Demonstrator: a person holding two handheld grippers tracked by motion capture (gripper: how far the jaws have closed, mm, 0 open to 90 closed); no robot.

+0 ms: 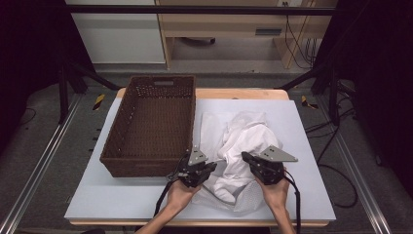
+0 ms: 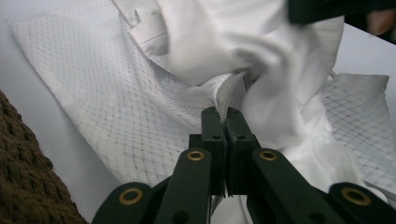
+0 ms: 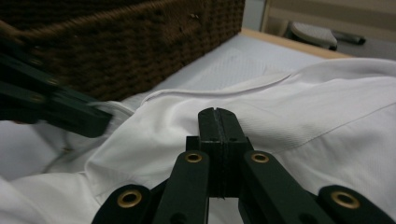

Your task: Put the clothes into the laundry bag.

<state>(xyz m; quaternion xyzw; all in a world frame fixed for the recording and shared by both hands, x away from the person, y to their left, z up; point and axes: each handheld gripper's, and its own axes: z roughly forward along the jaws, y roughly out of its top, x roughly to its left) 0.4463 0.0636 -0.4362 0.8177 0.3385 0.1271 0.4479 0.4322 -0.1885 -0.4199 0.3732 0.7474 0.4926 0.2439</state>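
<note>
Shirt [image 1: 241, 141] lies crumpled on the worktop [image 1: 302, 146] beside the empty basket [image 1: 151, 126], left fingers [image 2: 214, 128] pinching a hem, right fingers [image 3: 218, 128] pressed together, seemingly on cloth

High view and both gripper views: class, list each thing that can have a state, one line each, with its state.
Basket: upright, empty, on the mat.
Shirt: white, crumpled in a heap beside the basket.
Mesh bag: white, lying flat under the shirt.
Left gripper: jaws shut on a white fabric edge.
Right gripper: jaws shut, nothing visibly between them, above the shirt.
</note>
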